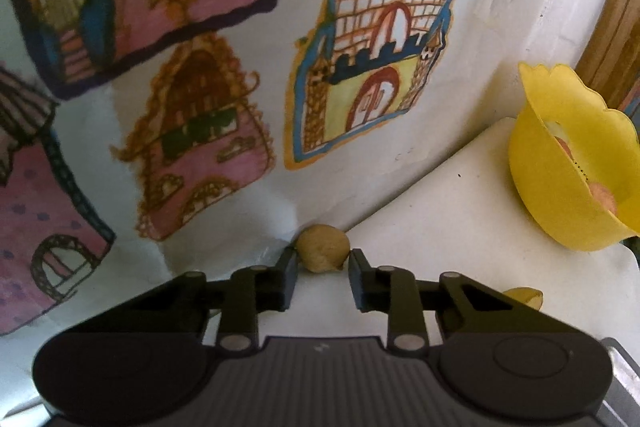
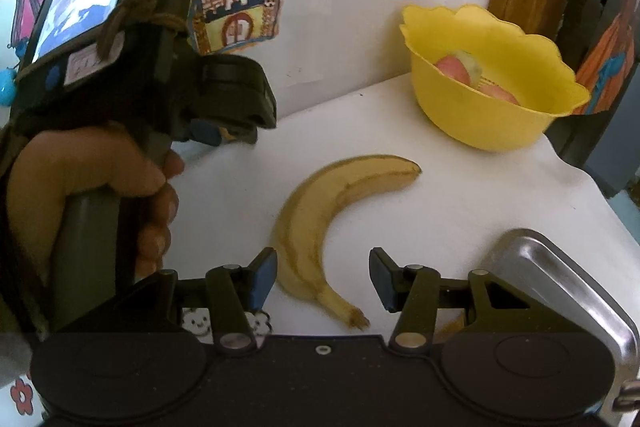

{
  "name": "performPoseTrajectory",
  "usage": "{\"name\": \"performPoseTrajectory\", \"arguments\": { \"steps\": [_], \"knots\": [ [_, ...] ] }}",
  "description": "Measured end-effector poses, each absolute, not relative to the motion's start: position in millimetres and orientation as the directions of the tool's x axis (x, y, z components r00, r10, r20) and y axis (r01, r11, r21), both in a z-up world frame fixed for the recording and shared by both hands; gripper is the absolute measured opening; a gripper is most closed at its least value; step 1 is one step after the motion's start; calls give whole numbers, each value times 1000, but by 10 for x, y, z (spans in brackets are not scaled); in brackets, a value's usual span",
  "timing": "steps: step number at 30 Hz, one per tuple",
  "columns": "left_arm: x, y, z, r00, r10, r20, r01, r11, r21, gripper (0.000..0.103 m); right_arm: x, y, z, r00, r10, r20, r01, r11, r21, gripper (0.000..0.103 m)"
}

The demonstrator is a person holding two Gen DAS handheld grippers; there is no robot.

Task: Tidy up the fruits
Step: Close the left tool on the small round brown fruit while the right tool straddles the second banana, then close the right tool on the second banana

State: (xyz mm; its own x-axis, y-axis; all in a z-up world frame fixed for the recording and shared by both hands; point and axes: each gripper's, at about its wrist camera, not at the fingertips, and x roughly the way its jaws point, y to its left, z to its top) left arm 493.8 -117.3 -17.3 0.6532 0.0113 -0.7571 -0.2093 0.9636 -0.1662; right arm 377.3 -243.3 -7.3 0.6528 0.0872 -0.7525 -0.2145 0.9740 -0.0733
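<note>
Two fingertips of my left tongs (image 1: 322, 261) stand open around a small tan fruit (image 1: 322, 247) by the wall, not yet pinching; next I must close. My right tongs (image 2: 322, 281) gape over the banana (image 2: 320, 223), well short of the bowl (image 2: 492, 125).

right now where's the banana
In the right wrist view the banana lies on the white table, stem end between the open right gripper, yellow bowl beyond it.

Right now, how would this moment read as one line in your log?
left gripper: open, at small brown fruit | right gripper: open, over banana | yellow bowl: holds pink fruit
</note>
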Motion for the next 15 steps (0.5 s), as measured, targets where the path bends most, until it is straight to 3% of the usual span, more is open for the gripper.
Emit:
{"name": "performPoseTrajectory", "arguments": {
  "steps": [15],
  "knots": [
    [4670,-931,-160,676,-48,-735,-128,975,-181,30,3997,-2337,-260,591,63,-804,-192,979,-64,50]
  ]
}}
